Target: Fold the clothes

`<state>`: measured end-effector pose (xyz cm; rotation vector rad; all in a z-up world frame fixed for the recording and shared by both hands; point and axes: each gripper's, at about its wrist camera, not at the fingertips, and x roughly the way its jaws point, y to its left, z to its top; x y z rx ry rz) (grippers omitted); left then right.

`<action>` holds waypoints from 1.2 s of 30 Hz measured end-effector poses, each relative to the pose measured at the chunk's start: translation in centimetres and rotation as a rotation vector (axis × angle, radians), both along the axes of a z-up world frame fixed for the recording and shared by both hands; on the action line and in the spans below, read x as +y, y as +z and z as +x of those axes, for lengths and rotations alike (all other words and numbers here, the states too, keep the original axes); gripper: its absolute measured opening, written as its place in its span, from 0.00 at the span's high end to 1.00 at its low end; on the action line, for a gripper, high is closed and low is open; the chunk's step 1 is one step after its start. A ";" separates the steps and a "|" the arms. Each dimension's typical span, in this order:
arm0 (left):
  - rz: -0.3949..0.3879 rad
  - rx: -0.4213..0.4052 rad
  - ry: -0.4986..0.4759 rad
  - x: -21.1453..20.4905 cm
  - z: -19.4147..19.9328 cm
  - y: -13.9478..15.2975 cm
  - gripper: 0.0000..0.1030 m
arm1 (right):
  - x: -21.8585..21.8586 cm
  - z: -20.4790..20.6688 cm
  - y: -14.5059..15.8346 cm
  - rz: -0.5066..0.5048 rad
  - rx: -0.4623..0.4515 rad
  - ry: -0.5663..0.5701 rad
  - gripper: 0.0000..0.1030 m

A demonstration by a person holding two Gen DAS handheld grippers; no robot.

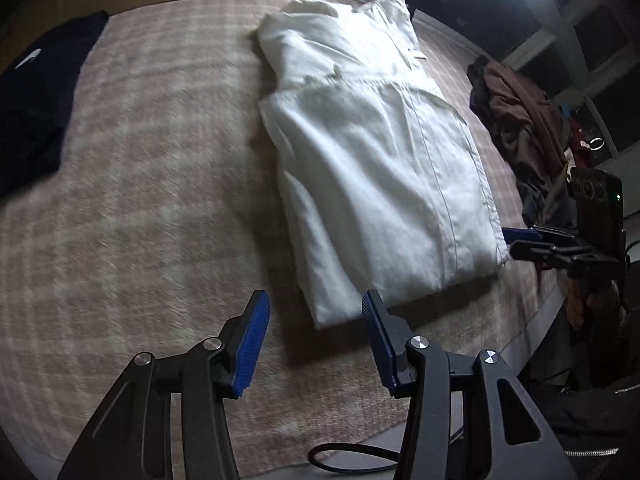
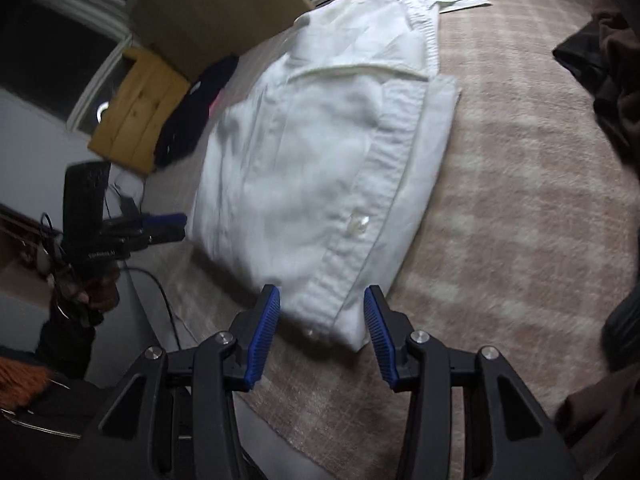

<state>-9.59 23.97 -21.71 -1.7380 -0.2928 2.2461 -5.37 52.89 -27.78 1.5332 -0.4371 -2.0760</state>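
A white cotton button-front shirt (image 1: 372, 168), folded into a long rectangle with its collar at the far end, is laid flat on a pinkish-beige checked fleece blanket (image 1: 140, 200). The left gripper (image 1: 316, 316), black-framed with blue ribbed pads, is held just short of the shirt's near left corner; its jaws are parted and nothing is gripped. The right gripper (image 2: 322, 312) is positioned at the near right corner, which is seen between its separated pads, though contact cannot be confirmed. A dark navy folded garment (image 1: 36, 104) is noted at the blanket's left edge, and a brown crumpled clothes heap (image 1: 516, 120) at its right.
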 end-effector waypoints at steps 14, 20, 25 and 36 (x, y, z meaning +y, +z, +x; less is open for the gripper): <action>-0.046 0.059 -0.111 2.0 -0.2 0.4 0.90 | -0.8 3.0 0.8 0.096 0.127 0.018 0.58; -0.068 0.069 -0.148 2.6 -0.6 0.7 0.91 | -1.7 2.5 0.0 0.125 0.123 0.060 0.58; -0.066 0.075 -0.164 2.3 -0.7 1.0 0.91 | -1.5 1.8 -0.6 0.112 0.107 0.048 0.58; -0.076 0.121 -0.187 2.4 -0.2 2.1 0.96 | -1.4 1.5 0.7 0.069 0.125 0.103 0.98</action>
